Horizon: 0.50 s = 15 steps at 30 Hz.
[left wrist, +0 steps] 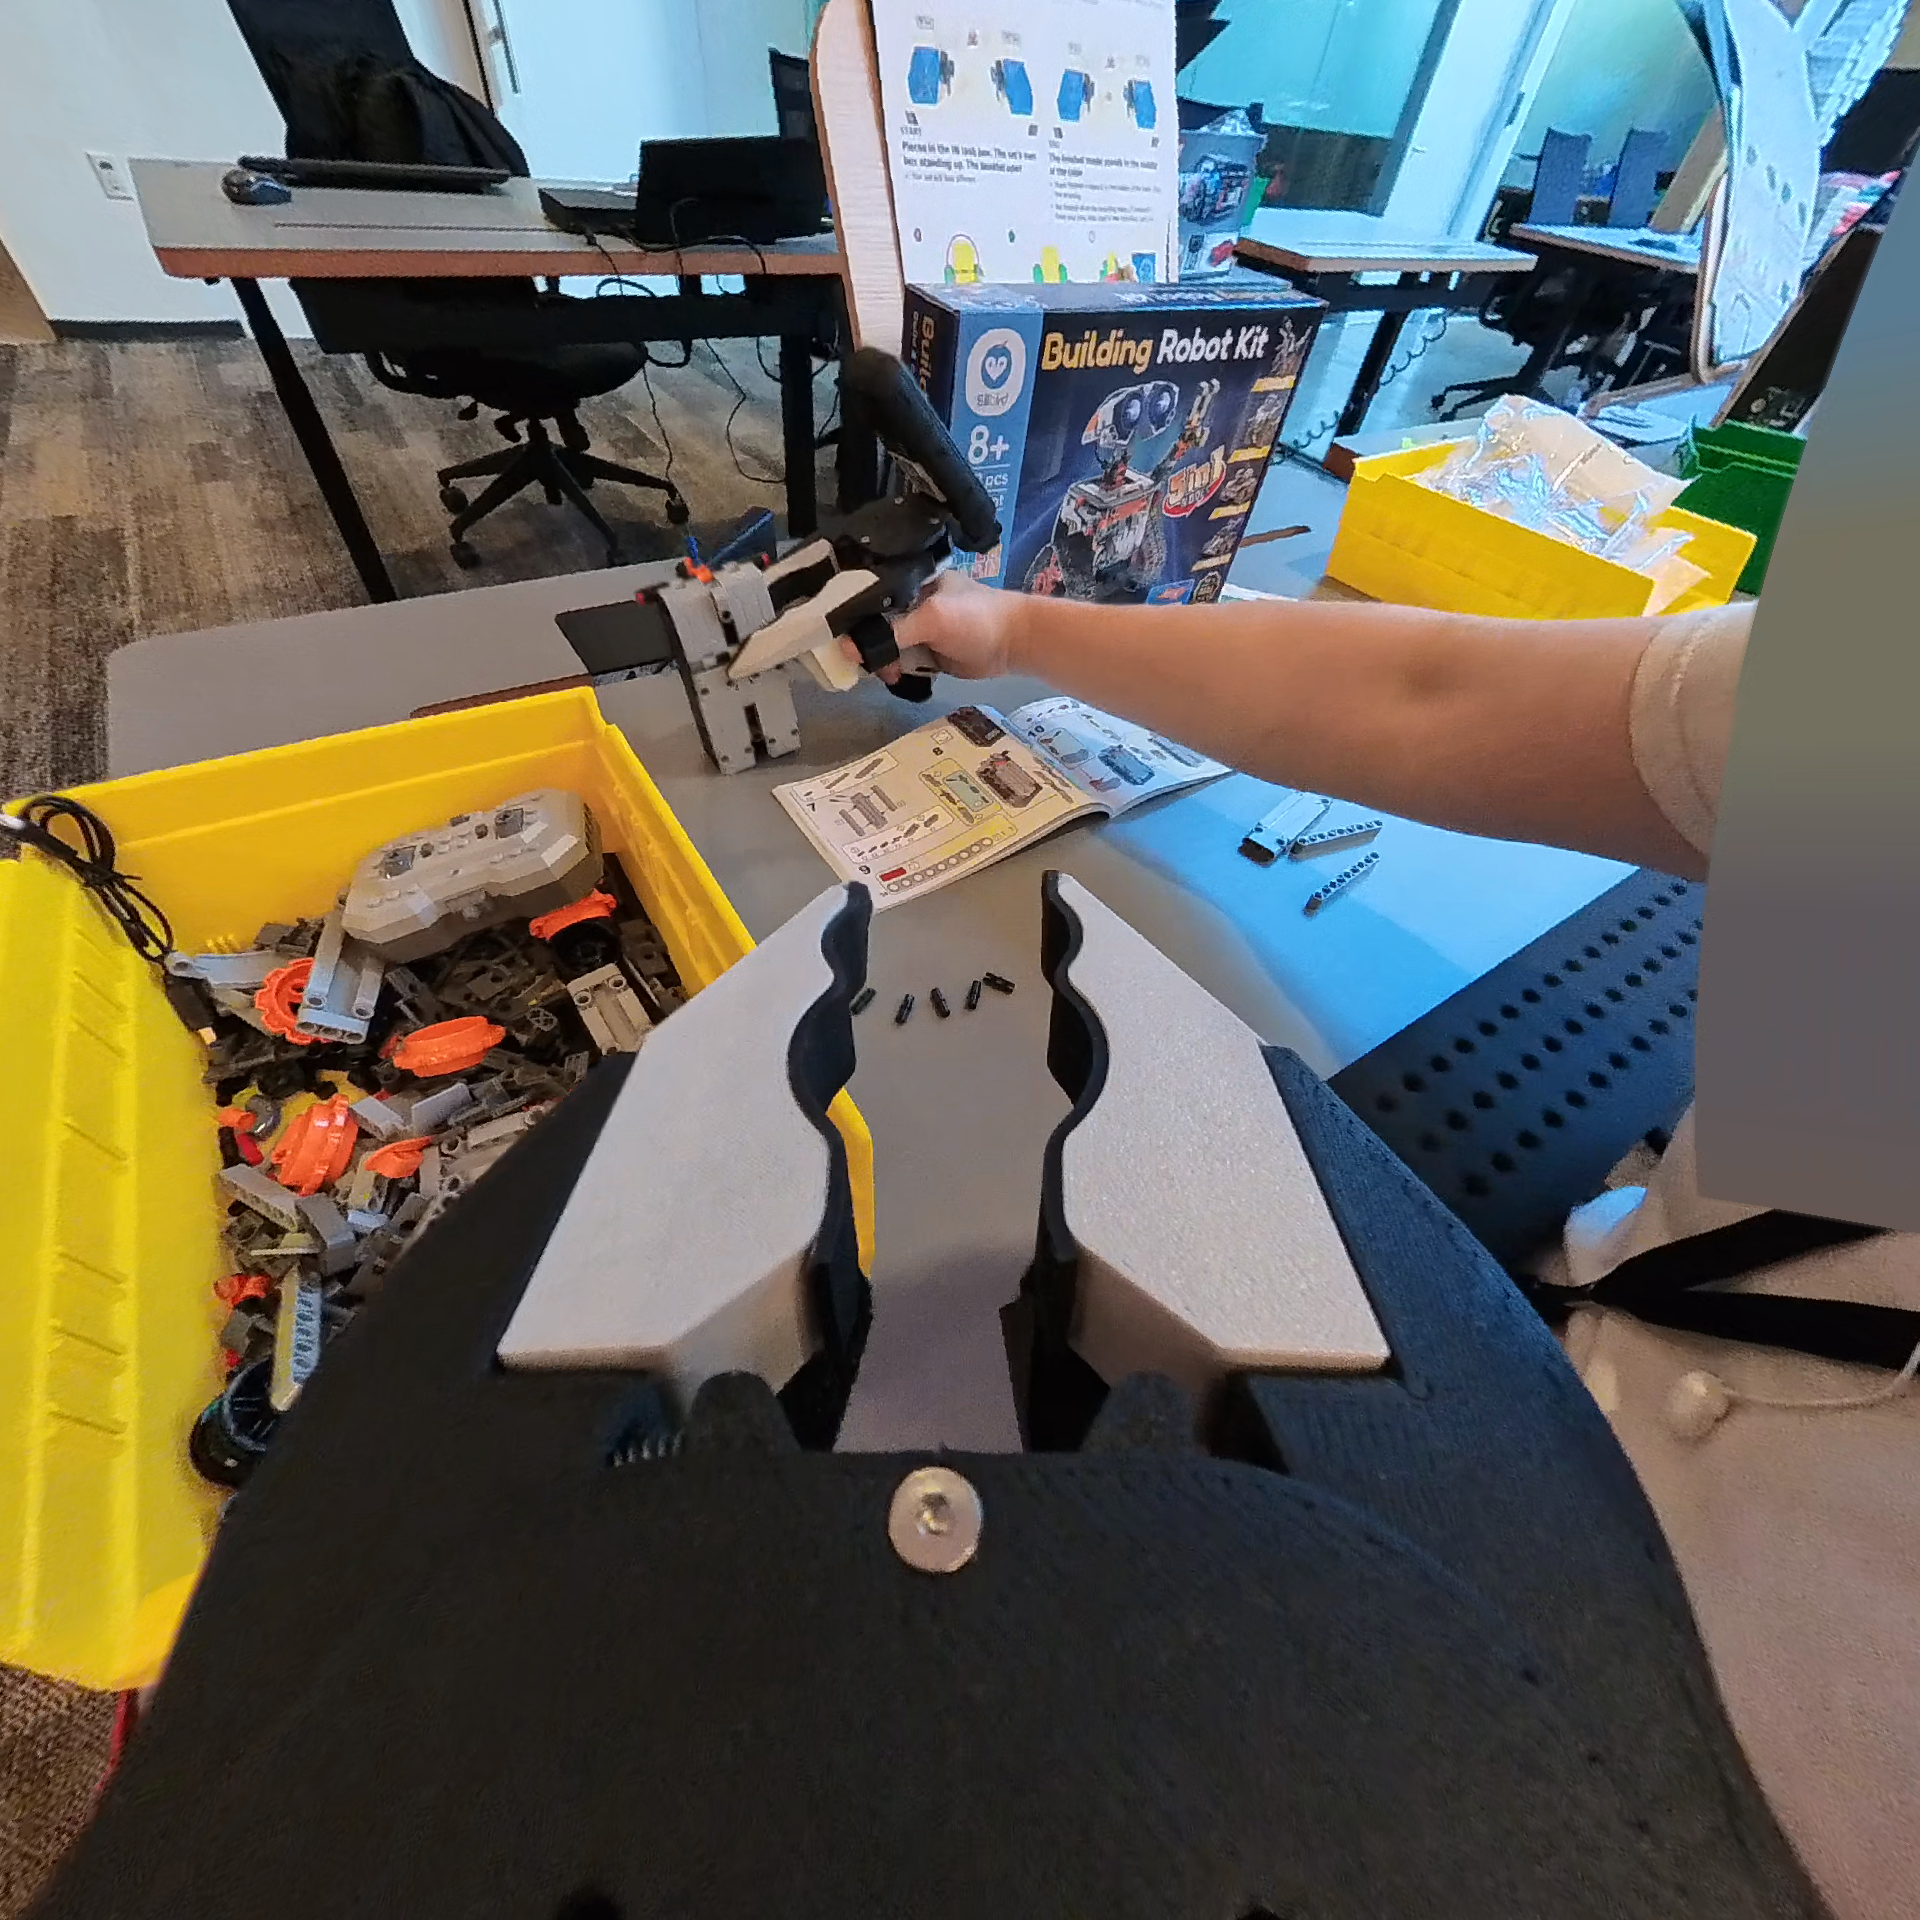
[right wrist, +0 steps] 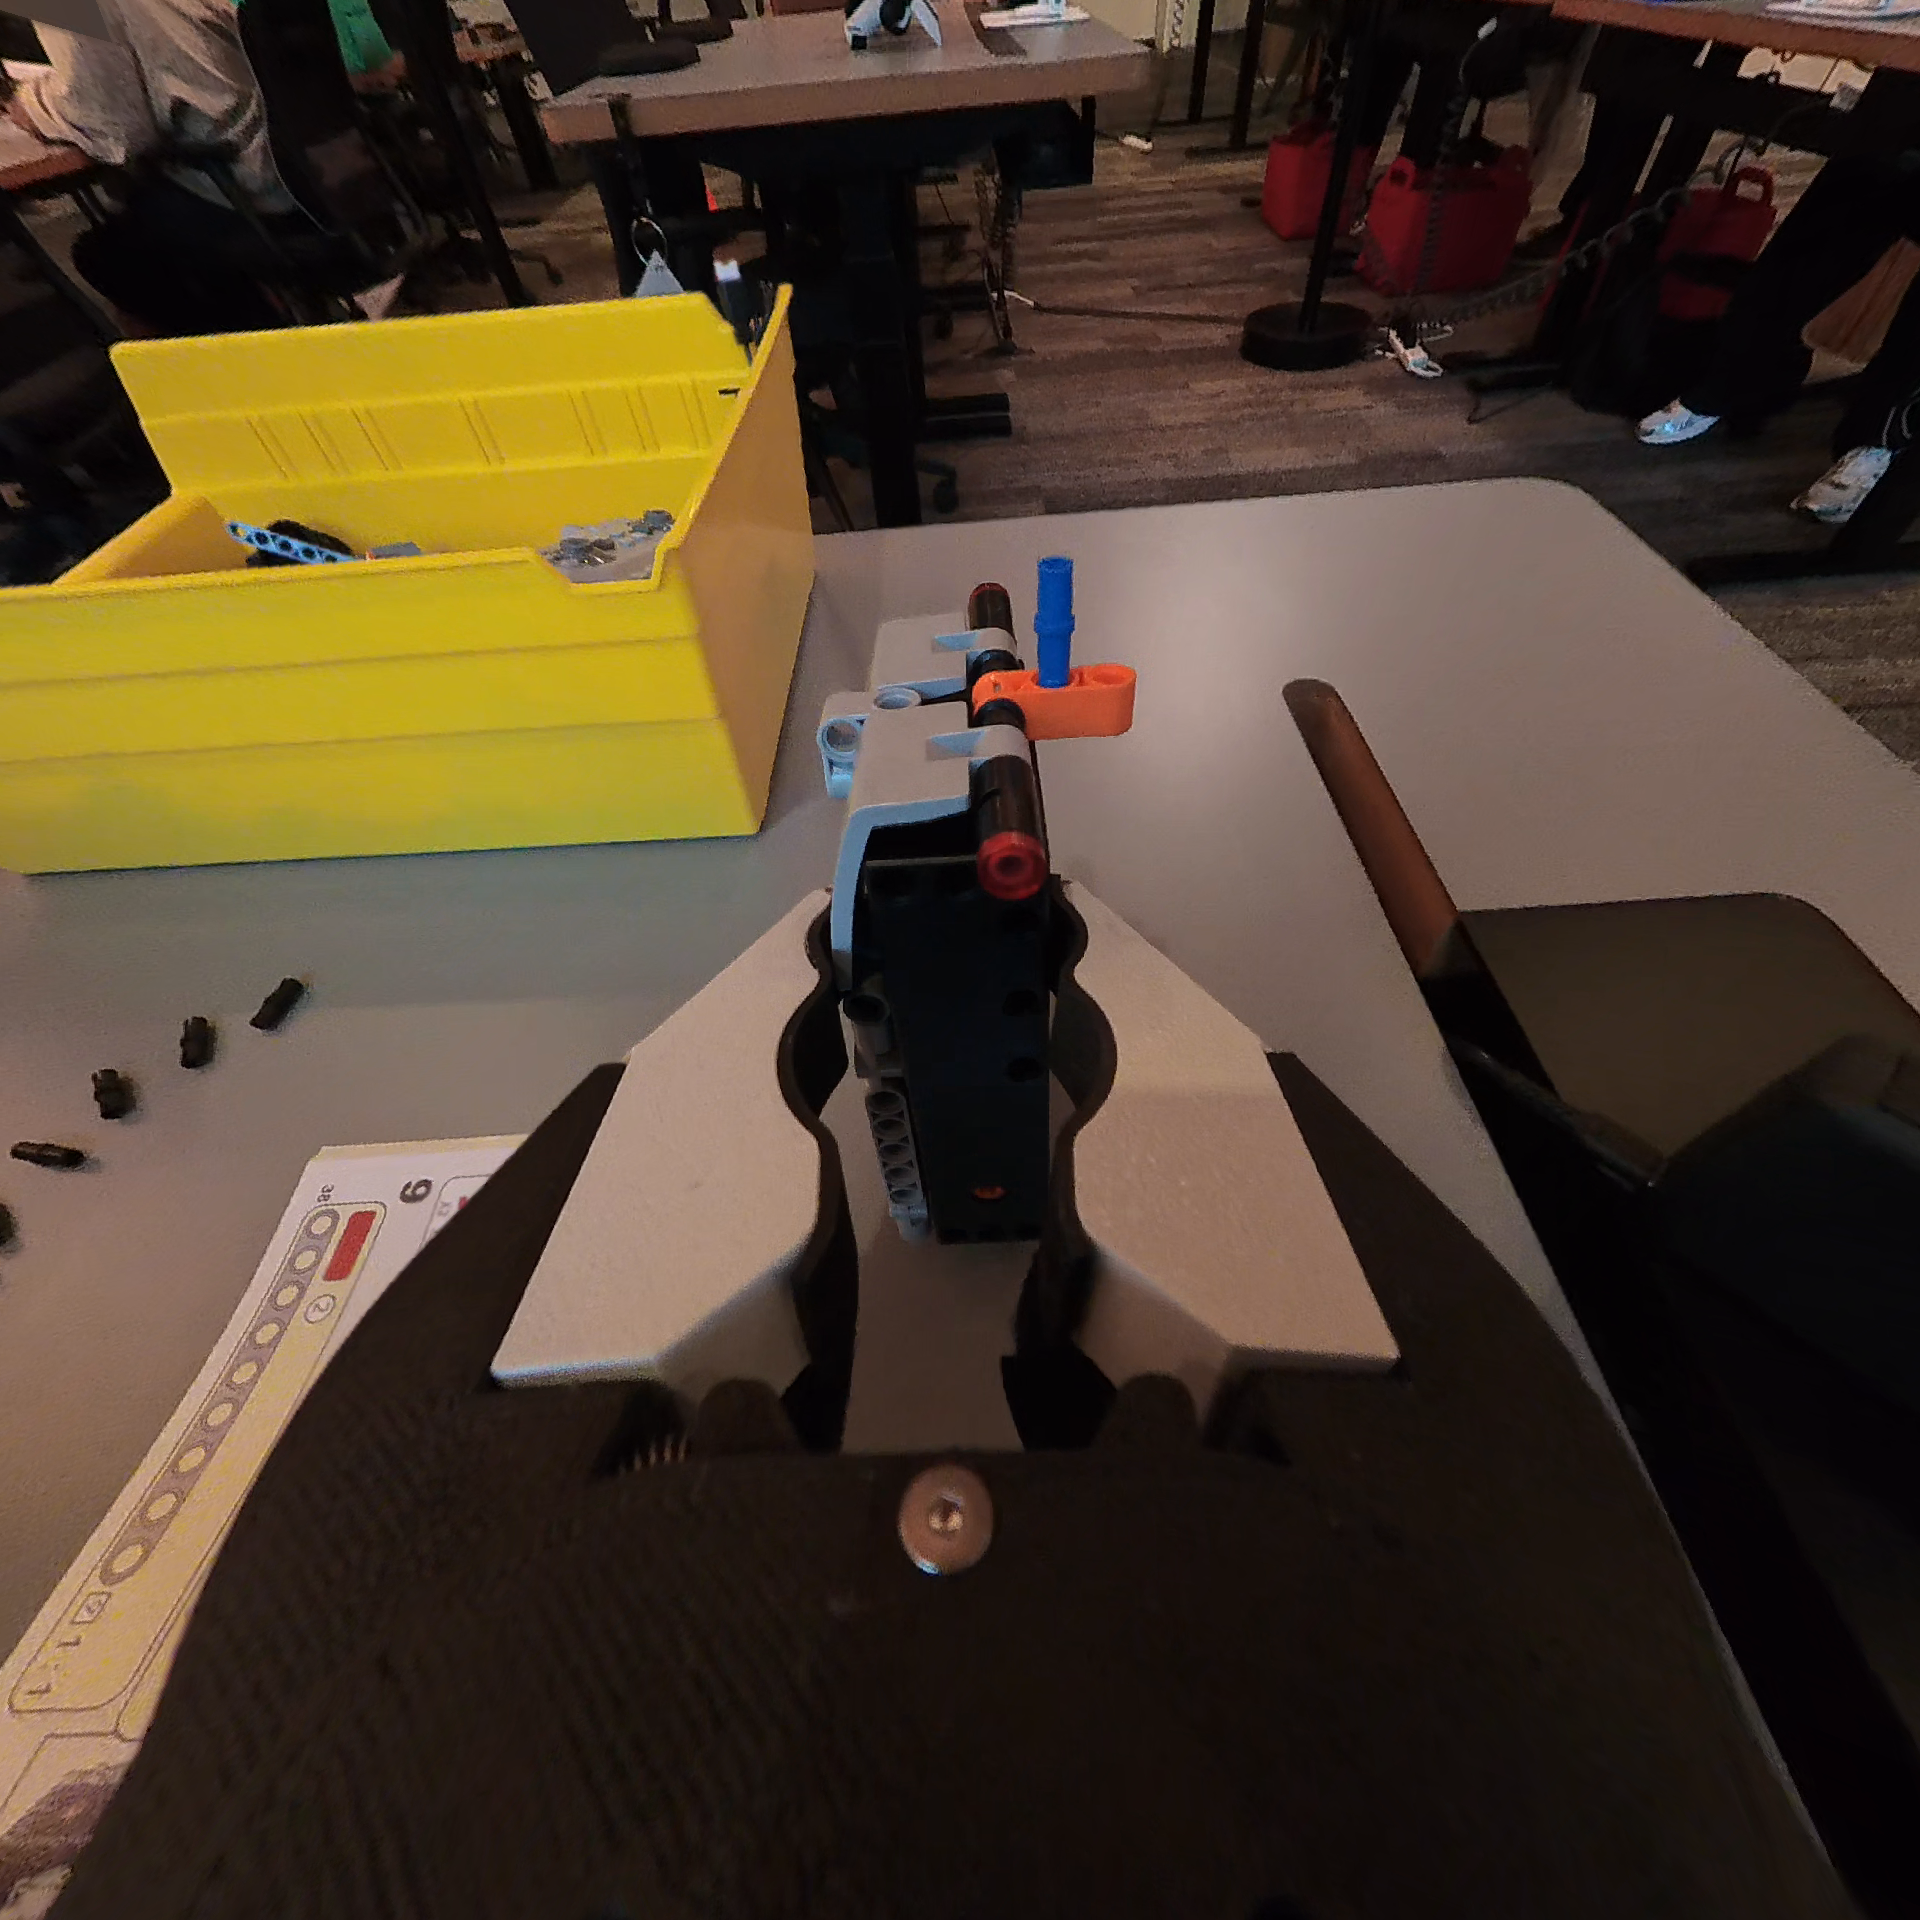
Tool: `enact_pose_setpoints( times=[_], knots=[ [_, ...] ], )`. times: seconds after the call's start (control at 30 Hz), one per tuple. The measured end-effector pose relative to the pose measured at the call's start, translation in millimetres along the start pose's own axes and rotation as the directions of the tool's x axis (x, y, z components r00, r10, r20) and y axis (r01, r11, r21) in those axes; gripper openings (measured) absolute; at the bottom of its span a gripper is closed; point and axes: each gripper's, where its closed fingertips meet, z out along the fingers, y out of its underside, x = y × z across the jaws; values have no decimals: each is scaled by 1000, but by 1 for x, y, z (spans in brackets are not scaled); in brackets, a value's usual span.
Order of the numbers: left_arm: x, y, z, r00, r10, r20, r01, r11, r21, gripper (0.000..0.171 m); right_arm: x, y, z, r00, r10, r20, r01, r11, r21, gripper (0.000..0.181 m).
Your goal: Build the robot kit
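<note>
My right gripper (right wrist: 951, 920) is shut on a grey and black brick assembly (right wrist: 935, 1049), held by its narrow sides. An orange beam (right wrist: 1070, 701) with a blue pin (right wrist: 1052, 623) upright in it sits at the assembly's far end, beside a black axle with a red tip (right wrist: 1010, 862). In the left wrist view a hand holds that gripper (left wrist: 727, 649) with the assembly (left wrist: 743, 717) upright, its foot at the grey table (left wrist: 312, 665). My left gripper (left wrist: 951, 899) is open and empty, above several small black pins (left wrist: 935, 1003) on the table.
A yellow bin (left wrist: 104, 1143) of loose parts stands at my left. An open instruction booklet (left wrist: 987, 790), the kit box (left wrist: 1112, 436), grey beams (left wrist: 1309, 831) and a second yellow bin (left wrist: 1455, 540) holding plastic bags lie beyond. A dark flat slab (right wrist: 1683, 1018) and a brown rod (right wrist: 1361, 810) lie right of the assembly. Some 40 centimeters of space lies between my two pairs of fingers.
</note>
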Motion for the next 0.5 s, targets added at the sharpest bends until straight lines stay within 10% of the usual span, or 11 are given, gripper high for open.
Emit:
enact_pose_setpoints(
  times=[0.5],
  knots=[
    [3,-2,5,1000,20,23,-19,999,-32,31,-15,7,-6,993,-73,88,75,997,-14,39]
  ],
)
